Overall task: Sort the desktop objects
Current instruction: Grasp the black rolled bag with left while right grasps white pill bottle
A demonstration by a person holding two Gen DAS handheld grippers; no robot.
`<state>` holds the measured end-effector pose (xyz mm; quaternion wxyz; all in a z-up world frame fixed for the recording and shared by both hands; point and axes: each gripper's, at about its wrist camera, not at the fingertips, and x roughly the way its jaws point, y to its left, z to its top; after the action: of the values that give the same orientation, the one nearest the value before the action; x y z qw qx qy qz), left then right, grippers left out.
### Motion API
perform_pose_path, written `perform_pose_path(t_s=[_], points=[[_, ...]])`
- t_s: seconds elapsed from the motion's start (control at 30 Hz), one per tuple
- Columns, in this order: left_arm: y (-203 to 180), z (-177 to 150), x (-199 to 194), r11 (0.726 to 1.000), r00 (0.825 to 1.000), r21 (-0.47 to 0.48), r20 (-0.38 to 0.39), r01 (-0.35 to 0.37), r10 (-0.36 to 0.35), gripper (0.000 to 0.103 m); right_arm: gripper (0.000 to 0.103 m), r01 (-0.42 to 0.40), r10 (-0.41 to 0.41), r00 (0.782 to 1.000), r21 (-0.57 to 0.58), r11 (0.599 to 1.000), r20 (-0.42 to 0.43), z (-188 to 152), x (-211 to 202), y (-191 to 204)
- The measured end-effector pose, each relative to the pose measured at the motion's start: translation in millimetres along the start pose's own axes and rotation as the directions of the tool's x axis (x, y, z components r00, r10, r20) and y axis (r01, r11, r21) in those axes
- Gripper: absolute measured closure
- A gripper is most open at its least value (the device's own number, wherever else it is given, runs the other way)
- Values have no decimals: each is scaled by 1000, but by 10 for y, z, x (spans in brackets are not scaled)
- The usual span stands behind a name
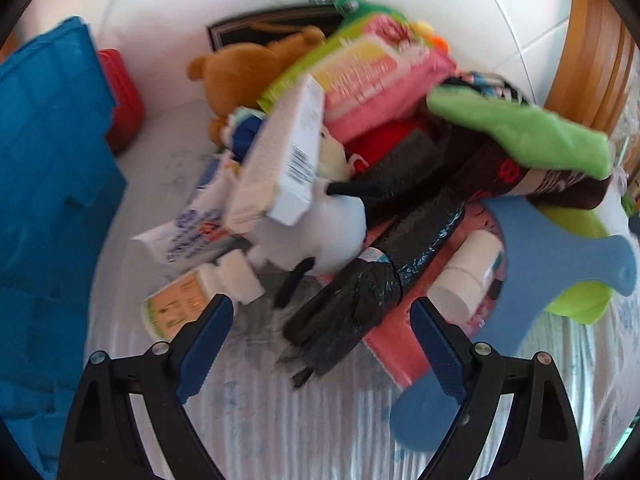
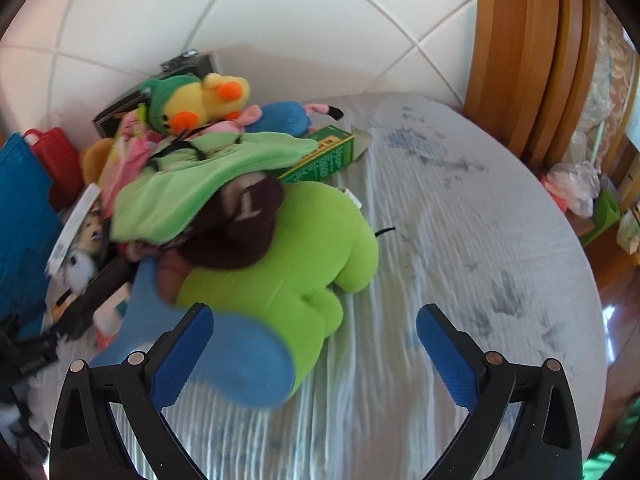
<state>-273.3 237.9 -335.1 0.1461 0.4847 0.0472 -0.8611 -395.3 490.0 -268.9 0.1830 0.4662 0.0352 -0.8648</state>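
A mixed pile lies on the round table. In the left wrist view my left gripper (image 1: 322,322) is open, and a roll of black bags (image 1: 384,256) lies between its fingers. Around it are a white box (image 1: 280,160), a toothpaste tube (image 1: 192,228), a small bottle (image 1: 180,308), a brown teddy (image 1: 236,76), a pink pack (image 1: 372,80) and a green cloth (image 1: 532,132). In the right wrist view my right gripper (image 2: 314,330) is open and empty, just in front of a lime green plush (image 2: 296,264) with a blue foot (image 2: 236,364).
A blue crate (image 1: 48,184) and a red case (image 1: 124,96) stand at the left. A yellow duck plush (image 2: 204,100) tops the pile, with a green carton (image 2: 324,156) behind. Bare tablecloth (image 2: 480,240) spreads right to the table edge, by a wooden frame (image 2: 520,48).
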Motion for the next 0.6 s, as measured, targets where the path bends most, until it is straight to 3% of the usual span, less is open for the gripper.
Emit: perform_pose_path(t_s=[0.2, 0.27, 0.37, 0.5, 0.6], points=[[-137, 155, 370, 1000, 999, 22, -48, 23, -21, 12, 0, -45, 46, 989, 14, 999, -139, 303, 608, 81], [-109, 217, 416, 1000, 999, 2, -41, 24, -23, 12, 0, -93, 97, 981, 28, 995, -171, 342, 807, 163], [6, 255, 488, 996, 996, -59, -63, 67, -70, 12, 0, -55, 63, 978, 44, 998, -201, 373, 1047, 249], [52, 179, 446, 989, 990, -81, -57, 122, -127, 25, 0, -9, 13, 969, 18, 1000, -246, 346, 1086, 289], [78, 68, 346, 986, 987, -82, -59, 143, -148, 34, 1, -60, 76, 956, 62, 996, -284, 146, 1010, 180]])
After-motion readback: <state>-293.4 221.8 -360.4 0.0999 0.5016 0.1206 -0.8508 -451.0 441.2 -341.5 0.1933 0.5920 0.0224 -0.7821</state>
